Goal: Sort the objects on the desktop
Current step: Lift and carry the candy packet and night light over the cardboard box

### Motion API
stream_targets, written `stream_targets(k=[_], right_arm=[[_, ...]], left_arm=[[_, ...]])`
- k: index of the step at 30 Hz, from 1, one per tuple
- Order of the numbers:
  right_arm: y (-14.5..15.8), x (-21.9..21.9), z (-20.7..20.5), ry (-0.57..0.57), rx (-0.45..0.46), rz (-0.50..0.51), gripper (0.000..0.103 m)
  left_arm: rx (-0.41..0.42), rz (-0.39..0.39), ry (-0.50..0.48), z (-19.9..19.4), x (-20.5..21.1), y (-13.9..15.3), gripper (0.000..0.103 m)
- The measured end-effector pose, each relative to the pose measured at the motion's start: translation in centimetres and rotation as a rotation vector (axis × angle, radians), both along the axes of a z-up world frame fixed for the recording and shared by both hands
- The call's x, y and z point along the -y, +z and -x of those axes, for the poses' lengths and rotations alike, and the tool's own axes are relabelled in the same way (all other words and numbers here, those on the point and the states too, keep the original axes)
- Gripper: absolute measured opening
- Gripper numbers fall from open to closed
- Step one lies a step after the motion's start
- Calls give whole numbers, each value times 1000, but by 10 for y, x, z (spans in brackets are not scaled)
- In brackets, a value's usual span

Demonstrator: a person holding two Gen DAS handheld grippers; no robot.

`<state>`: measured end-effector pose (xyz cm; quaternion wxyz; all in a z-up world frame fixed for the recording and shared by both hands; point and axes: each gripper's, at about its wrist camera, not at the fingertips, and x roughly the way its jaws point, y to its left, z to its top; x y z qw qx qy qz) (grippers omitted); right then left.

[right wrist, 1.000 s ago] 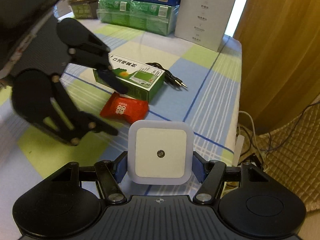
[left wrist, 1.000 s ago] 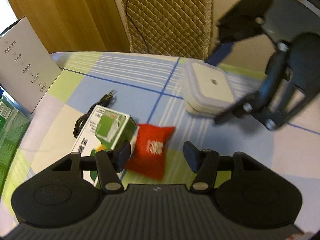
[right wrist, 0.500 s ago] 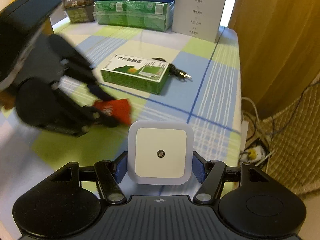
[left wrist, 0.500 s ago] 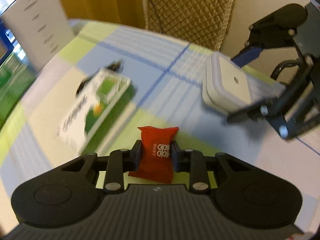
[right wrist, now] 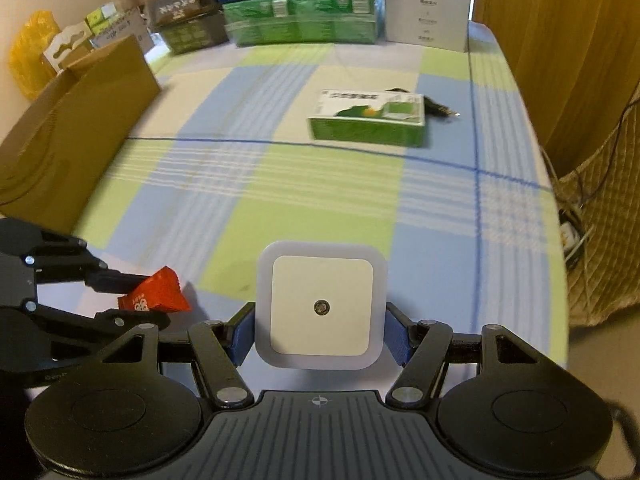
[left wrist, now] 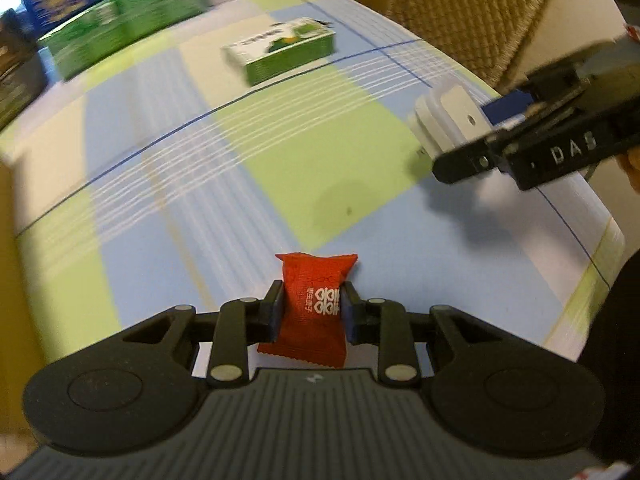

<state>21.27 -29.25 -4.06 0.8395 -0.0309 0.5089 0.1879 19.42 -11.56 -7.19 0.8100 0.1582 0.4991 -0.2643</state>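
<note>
So my left gripper (left wrist: 310,312) is clamped on the red candy packet (left wrist: 310,308), held up off the desk (right wrist: 320,184) near its front edge, toward the left side. My right gripper (right wrist: 320,326) is squeezed onto the white square night light (right wrist: 321,306), face toward the camera, also near the front edge. The green and white box (right wrist: 368,118) lies flat toward the far right corner, with a black audio cable (right wrist: 438,108) poking out just behind it. A cardboard box (right wrist: 68,128) sits along the left edge, and stacked cartons (right wrist: 300,20) line the back edge.
</note>
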Motion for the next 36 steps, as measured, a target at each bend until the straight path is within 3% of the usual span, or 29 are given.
stream_targets(k=[6, 14, 19, 36], right_arm=[[9, -20, 42, -33, 0, -9, 62], [25, -37, 98, -66, 39, 34, 62], [35, -52, 122, -25, 76, 57, 62], [57, -84, 150, 42, 140, 55, 62]], left_arm=[[29, 47, 108, 39, -26, 25, 24], [39, 102, 177, 88, -57, 45, 24], [59, 108, 217, 112, -73, 55, 24], [110, 112, 312, 148, -111, 78, 24]])
